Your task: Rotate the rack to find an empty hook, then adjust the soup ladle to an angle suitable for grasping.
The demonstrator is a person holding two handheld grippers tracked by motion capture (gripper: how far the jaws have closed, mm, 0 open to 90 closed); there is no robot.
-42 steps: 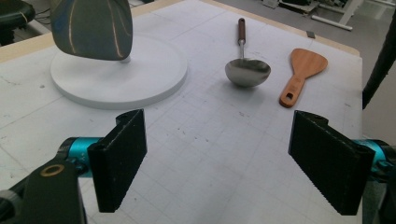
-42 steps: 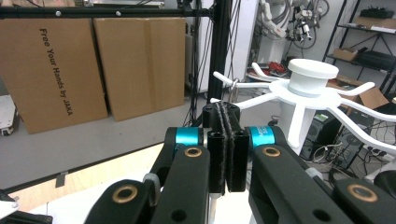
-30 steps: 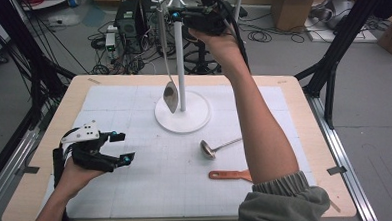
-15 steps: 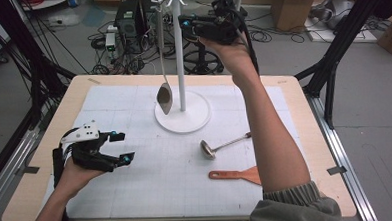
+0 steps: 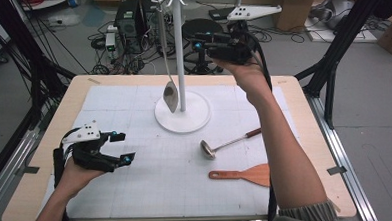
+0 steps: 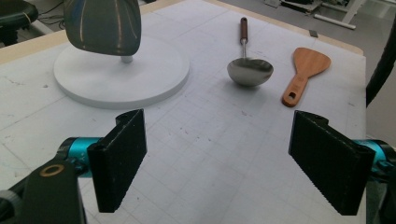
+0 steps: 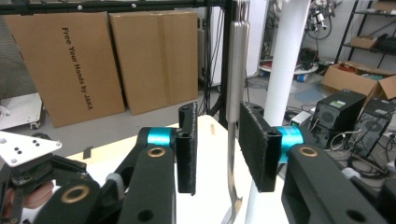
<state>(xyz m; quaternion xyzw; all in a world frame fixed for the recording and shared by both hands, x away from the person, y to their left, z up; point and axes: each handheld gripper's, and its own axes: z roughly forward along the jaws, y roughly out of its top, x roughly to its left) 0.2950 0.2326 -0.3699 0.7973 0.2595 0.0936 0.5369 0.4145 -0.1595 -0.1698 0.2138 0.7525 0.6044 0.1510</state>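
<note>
Close up, right gripper [image 7: 217,154] fingers [image 7: 254,144] flank the hanging spatula's handle [image 7: 236,70].

Right gripper [image 5: 201,44] raised, jaws just parting.

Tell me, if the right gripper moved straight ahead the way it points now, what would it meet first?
Probably the hanging spatula. In the right gripper view its metal handle hangs between the right gripper's jaws, which have just been opening and no longer press on it. The white stand pole comes next, though depth is hard to judge.
</note>
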